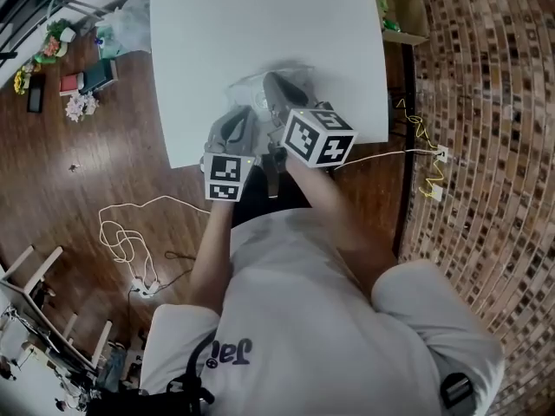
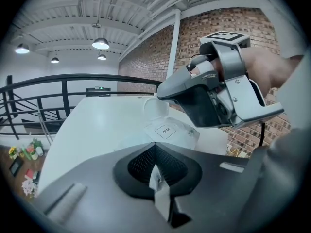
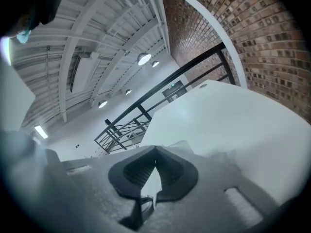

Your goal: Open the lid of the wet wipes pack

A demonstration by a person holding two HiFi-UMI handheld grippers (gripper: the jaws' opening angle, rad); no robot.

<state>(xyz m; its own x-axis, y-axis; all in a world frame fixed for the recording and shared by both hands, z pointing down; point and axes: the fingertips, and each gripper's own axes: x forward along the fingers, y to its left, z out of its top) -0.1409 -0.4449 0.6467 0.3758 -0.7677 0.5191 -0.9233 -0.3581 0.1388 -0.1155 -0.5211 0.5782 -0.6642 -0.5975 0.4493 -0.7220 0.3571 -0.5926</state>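
A white desk (image 1: 260, 24) carries the wet wipes pack (image 2: 167, 132) at its 6 o'clock edge in the head view. The left tongs (image 2: 158, 176) pinch the pack's near edge. The right tongs (image 3: 154, 178), at their 2 o'clock, are clamped on its white lid flap (image 2: 154, 108).

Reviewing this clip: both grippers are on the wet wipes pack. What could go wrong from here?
1. The right gripper looks shut on just the thin tip of the lid flap; it could slip out as the flap peels.
2. The left gripper pinches only a narrow strip at the edge of the pack, so the pack might lift off the table or pull free.
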